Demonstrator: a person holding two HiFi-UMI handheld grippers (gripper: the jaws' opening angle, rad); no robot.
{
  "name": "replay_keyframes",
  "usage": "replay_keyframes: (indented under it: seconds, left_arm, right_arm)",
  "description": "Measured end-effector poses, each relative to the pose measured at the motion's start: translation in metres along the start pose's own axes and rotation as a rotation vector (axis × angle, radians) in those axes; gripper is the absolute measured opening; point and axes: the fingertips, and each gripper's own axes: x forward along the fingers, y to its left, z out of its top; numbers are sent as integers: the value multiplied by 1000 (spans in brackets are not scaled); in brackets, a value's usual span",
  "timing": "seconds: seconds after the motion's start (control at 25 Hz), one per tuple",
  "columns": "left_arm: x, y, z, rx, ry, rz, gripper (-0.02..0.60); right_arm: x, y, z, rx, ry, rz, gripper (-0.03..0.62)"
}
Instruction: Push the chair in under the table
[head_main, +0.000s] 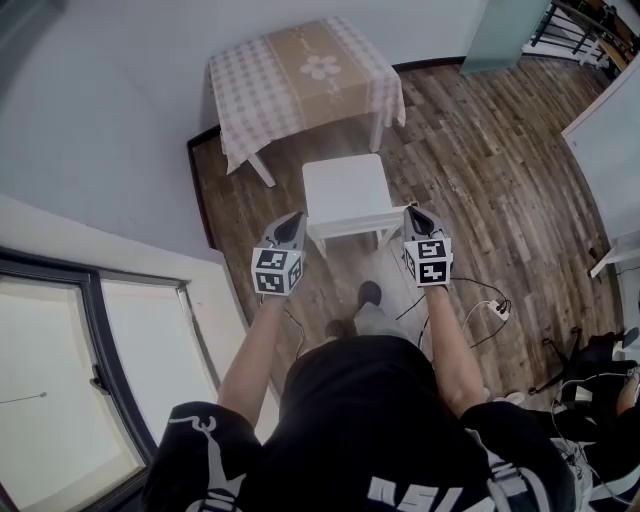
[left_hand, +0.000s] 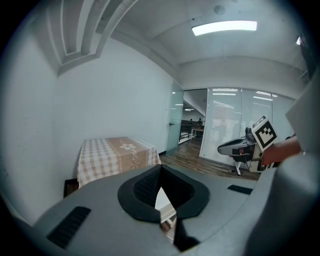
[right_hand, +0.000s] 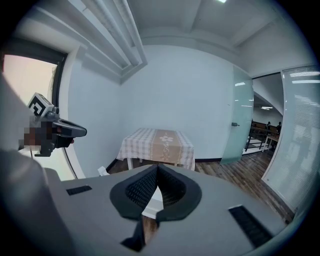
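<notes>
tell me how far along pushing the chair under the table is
Done: nothing yet; the white chair stands in front of the table, not under it. In hand: the left gripper and right gripper, both shut and empty, are at its near corners; contact is unclear. Left: the whole push.

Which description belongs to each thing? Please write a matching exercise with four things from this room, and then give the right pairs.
Things:
1. table
2. chair
3. left gripper
4. floor

Descriptions:
A. white, seat fully in the open, not under the table
B. shut, with nothing between its jaws
C. checked and beige, against the wall
D. dark wood planks

Pairs: 1-C, 2-A, 3-B, 4-D
</notes>
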Motion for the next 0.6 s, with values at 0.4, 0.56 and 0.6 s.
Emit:
replay_keyframes:
  seconds: [0.4,0.56,0.6]
  left_arm:
    - [37,13,-45,-19,123,38,25]
    - [46,20,-68,-65,166,57,26]
    - [47,22,-73,-74,177,62,26]
  right_arm:
    - [40,-25,-32,-20,79,7,15]
    - [49,-36,-51,-17,116,1,15]
    - [51,-37,-55,-17,125,0,15]
